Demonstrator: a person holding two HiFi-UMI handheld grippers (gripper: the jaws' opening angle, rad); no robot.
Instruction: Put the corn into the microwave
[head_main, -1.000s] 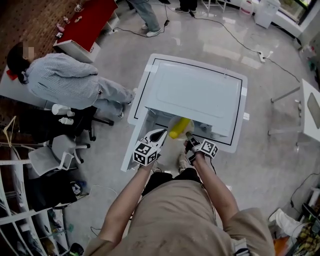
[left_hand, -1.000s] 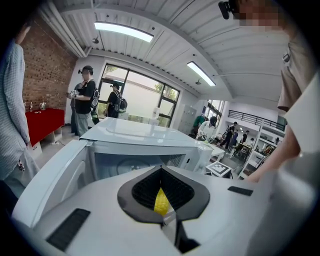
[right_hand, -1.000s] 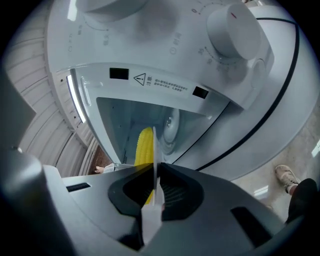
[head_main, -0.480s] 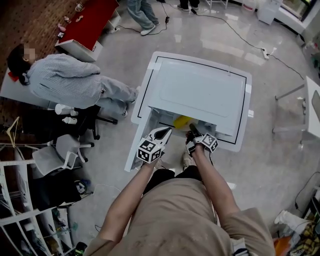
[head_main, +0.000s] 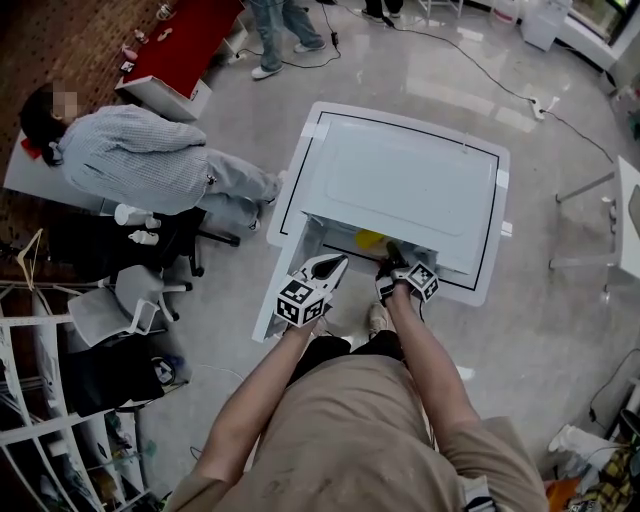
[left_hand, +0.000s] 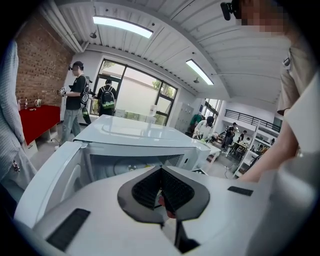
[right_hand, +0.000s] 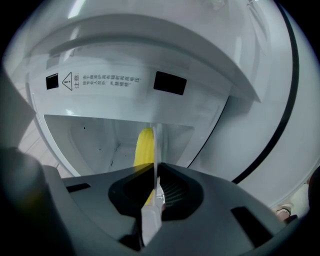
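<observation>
The white microwave stands just ahead of me with its door swung open to the left. The yellow corn lies on a thin pale plate, just inside the top edge of the opening. My right gripper is shut on the plate's rim at the mouth of the cavity. In the right gripper view the corn shows left of the rim, with the cavity behind it. My left gripper hangs beside the open door, shut with nothing held. The left gripper view shows the microwave from the front.
A person sits at the left next to office chairs. A red table stands at the far left, a white table at the right. Cables run over the floor, and another person's legs stand beyond.
My right gripper has moved forward and down with the plate, so the corn has gone from outside the microwave's front into its opening. The left gripper has stayed put.
</observation>
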